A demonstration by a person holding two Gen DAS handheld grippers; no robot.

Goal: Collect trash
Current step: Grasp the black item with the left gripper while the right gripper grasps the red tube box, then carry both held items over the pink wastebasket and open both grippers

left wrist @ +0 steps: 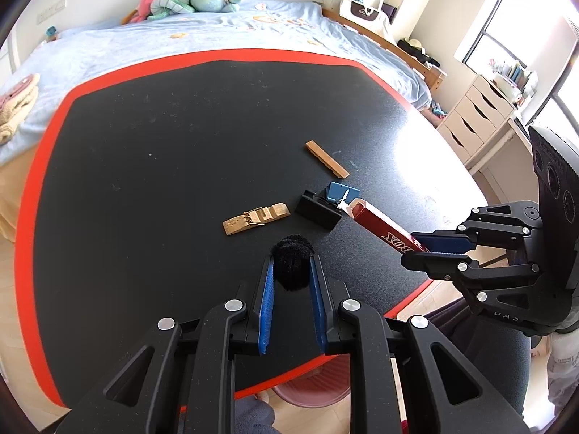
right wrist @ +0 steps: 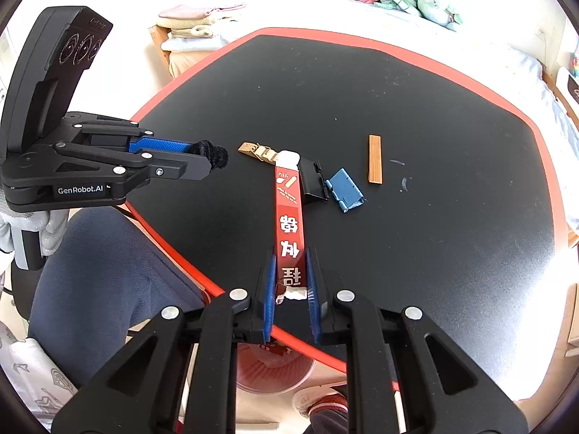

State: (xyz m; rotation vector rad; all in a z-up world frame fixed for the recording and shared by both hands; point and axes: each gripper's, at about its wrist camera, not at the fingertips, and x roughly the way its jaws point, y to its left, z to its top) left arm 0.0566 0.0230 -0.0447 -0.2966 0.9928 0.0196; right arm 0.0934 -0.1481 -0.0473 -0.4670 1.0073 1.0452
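Left gripper (left wrist: 291, 266) pinches black fuzzy ball (left wrist: 292, 256) above table (left wrist: 144, 144). Right gripper (right wrist: 289, 275) clamps red carton (right wrist: 288, 213), lower end hidden. Pink bin (right wrist: 275, 369) below table edge, mostly occluded. Wooden strip (left wrist: 326, 159) lies apart.

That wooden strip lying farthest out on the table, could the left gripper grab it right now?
Probably not yet: the left gripper is shut on a black fuzzy ball, so it is occupied. The wooden strip itself lies uncovered.
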